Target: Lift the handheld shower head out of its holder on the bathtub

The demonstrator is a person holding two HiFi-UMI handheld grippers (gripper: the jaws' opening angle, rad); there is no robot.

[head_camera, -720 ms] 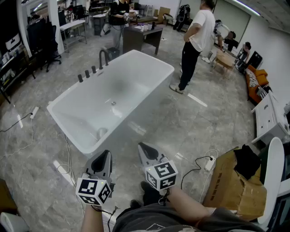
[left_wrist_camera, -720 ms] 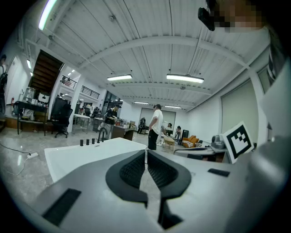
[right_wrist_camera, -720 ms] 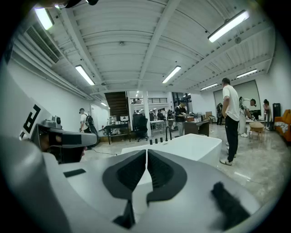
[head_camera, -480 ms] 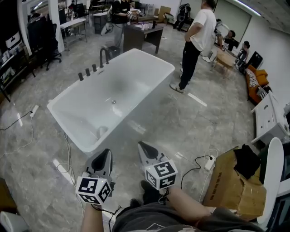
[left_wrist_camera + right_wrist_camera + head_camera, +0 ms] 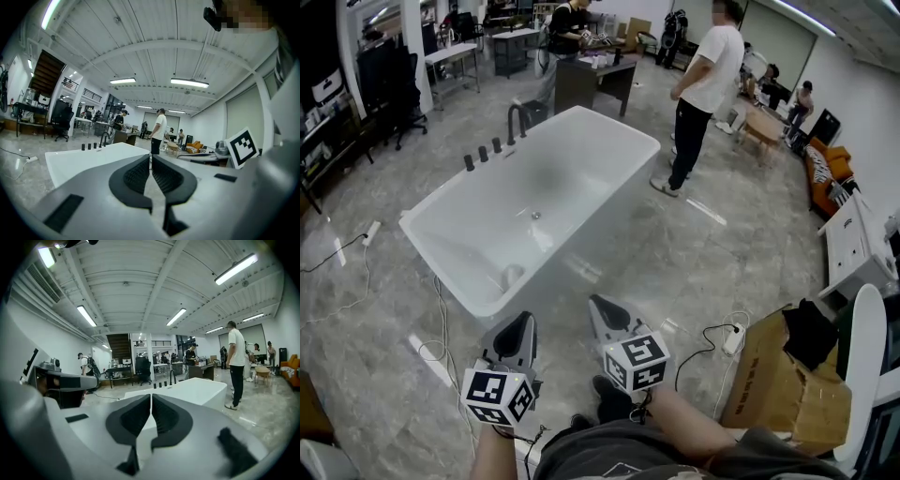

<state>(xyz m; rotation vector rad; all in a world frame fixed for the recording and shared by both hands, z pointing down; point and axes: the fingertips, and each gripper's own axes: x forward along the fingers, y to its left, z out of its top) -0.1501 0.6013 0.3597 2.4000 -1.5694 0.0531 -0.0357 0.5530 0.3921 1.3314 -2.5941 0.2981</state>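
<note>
Head view: the left gripper (image 5: pixel 522 324) and right gripper (image 5: pixel 601 308) sit side by side at 6 o'clock, both with jaws narrowed to a point and holding nothing. The tub (image 5: pixel 623 122) lies at 12 o'clock from them, well apart. On its 10 o'clock rim stand a spout (image 5: pixel 516 120) and three dark posts (image 5: pixel 483 153); I cannot tell which of these is the shower head. A person (image 5: pixel 698 94) stands at the tub's 2 o'clock.

Left gripper view: the jaws press together, empty. The tub (image 5: pixel 84 159) is at 10 o'clock, with the spout (image 5: pixel 102 139) and posts (image 5: pixel 89 146) on its rim.

Right gripper view: the jaws meet, empty. The tub (image 5: pixel 197 387) is at 1 o'clock, with the spout (image 5: pixel 172 377) and posts (image 5: pixel 159 385) at 12.
</note>
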